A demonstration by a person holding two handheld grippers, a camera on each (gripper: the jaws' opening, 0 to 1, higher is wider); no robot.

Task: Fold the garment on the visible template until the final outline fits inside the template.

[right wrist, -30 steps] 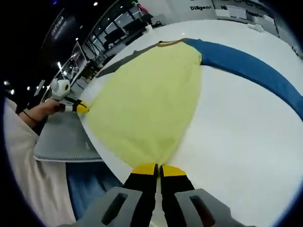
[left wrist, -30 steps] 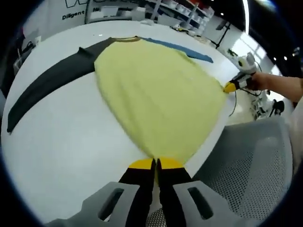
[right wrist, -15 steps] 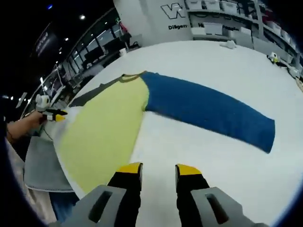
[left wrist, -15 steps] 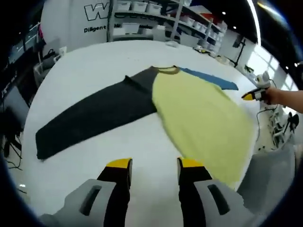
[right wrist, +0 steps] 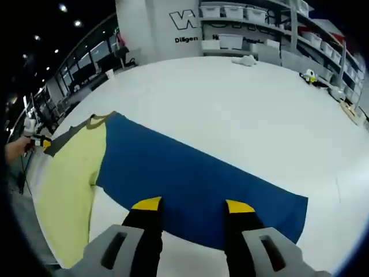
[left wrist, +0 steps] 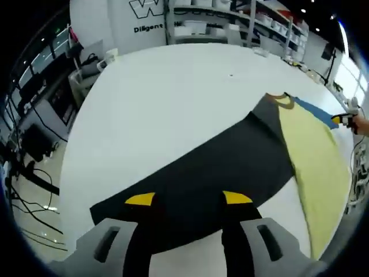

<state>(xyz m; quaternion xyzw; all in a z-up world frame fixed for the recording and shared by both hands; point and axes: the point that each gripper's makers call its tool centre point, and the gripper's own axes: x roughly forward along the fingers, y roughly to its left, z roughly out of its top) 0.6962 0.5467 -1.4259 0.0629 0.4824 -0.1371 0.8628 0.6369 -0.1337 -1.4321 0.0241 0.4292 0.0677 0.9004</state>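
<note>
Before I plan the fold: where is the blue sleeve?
In the right gripper view the blue sleeve lies flat on the white table, right of the yellow body, just ahead of the open jaws.

A wide white worktop (left wrist: pixel 173 98) is seen from the left gripper (left wrist: pixel 189 199), whose two yellow-tipped black jaws rise from the bottom edge and are held apart with nothing between them. Just beyond the jaws, a dark grey sleeve (left wrist: pixel 213 179) of a garment is spread flat across the worktop, running from lower left to upper right. It is joined to a pale yellow body panel (left wrist: pixel 317 156) at the right, with a strip of blue sleeve (left wrist: pixel 314 109) beyond it. At the far right edge, the right gripper (left wrist: pixel 341 118) is held in a person's hand (left wrist: pixel 362 124). Shelving (left wrist: pixel 230 20) is visible in the background.
</note>
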